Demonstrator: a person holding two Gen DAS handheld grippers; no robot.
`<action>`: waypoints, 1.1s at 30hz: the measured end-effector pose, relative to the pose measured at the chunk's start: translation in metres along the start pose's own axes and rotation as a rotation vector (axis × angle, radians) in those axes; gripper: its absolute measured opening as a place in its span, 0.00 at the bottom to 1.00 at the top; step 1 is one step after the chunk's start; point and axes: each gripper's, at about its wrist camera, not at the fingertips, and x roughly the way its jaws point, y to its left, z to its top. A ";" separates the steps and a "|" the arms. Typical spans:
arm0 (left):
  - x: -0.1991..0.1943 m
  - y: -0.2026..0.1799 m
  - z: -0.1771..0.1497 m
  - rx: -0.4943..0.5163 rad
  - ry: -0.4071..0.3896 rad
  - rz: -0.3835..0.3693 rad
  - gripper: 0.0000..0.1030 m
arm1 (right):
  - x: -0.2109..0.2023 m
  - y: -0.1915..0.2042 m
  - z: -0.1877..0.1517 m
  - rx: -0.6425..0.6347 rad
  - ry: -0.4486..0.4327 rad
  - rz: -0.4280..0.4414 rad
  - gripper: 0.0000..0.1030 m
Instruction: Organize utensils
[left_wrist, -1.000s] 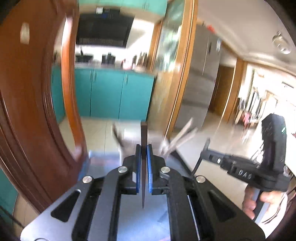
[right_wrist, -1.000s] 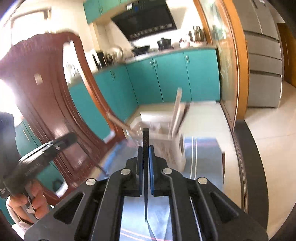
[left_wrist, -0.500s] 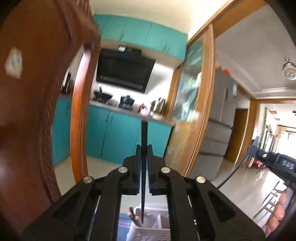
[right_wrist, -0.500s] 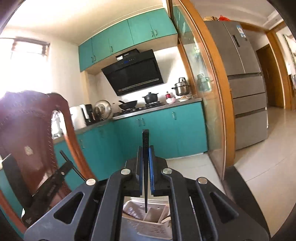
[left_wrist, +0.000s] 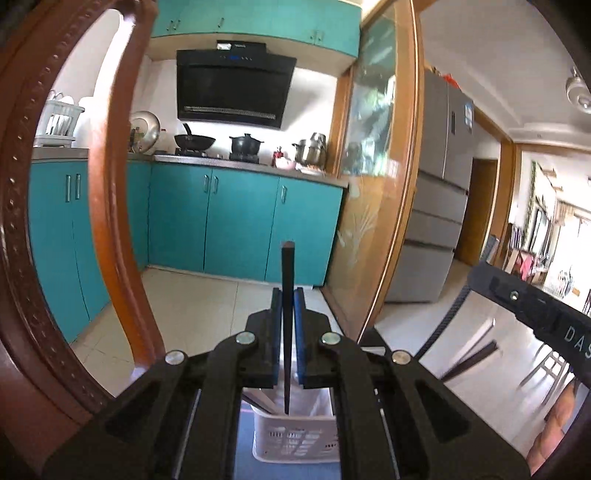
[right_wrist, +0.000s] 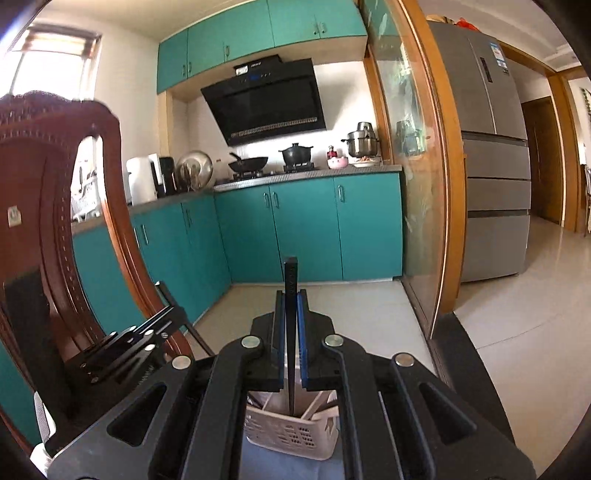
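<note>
Both views have swung up from the worktop toward the kitchen, dropping the white basket (right_wrist: 291, 432) to the bottom edge. Nearest, the left hand-held gripper (left_wrist: 287, 332) pinches a dark chopstick (left_wrist: 287, 317); the right hand-held gripper (right_wrist: 291, 332) pinches another chopstick (right_wrist: 291, 332). Each tip should probably be lowered into the basket, beyond, before release.

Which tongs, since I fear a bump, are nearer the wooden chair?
Left. The left tongs sit right beside the chair; the right tongs are farther, with the left tongs between.
</note>
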 end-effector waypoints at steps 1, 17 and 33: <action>0.001 -0.002 -0.002 0.007 0.008 -0.004 0.07 | 0.003 0.000 -0.001 -0.003 0.007 0.000 0.06; -0.053 -0.012 -0.005 0.058 -0.068 0.023 0.68 | -0.058 -0.015 0.016 0.041 -0.126 0.030 0.59; -0.218 -0.023 -0.083 0.216 -0.019 0.179 0.96 | -0.172 -0.002 -0.100 -0.064 -0.048 -0.159 0.97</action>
